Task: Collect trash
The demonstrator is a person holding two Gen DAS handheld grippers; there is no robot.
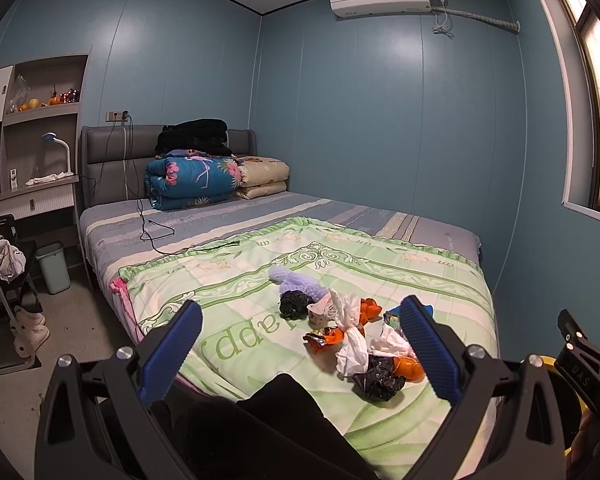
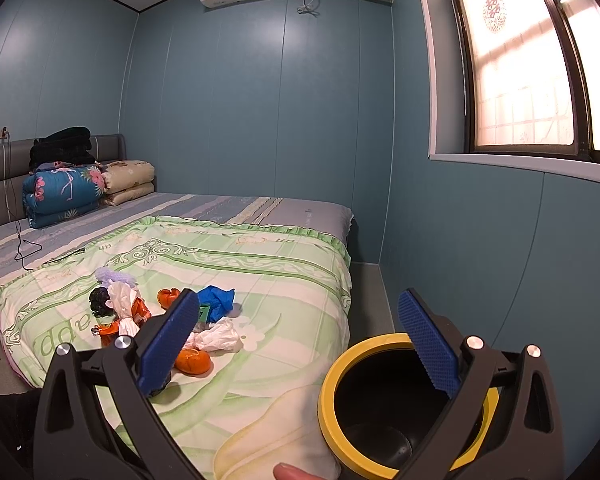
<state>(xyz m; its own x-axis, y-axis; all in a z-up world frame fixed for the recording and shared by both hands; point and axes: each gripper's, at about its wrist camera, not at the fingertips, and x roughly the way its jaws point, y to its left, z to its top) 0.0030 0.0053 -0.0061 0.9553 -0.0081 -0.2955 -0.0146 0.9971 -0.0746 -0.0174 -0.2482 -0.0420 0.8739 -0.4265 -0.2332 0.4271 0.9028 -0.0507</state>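
Trash pile point(image 1: 352, 336): crumpled tissues, orange peels, black bags, blue wrapper; heaped on green quilt point(image 1: 236, 280) near the bed's foot.
Bin point(image 2: 332, 392): yellow-rimmed, black inside, apparently empty; beside the bed, under right gripper point(image 2: 298, 340).
Left gripper point(image 1: 300, 348): fingers spread, holding nothing, above the pile.
Right gripper: fingers spread, holding nothing.
Recommended handling: descend on one loose outer piece, white tissue point(image 2: 216, 338); pinch mid-bulk, avoiding quilt fabric; release only once fully over the bin mouth.

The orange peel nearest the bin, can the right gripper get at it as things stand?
Probably yes. The right gripper is open and holds nothing, and the orange peel lies bare on the quilt just beside its left finger, with nothing on top of it.
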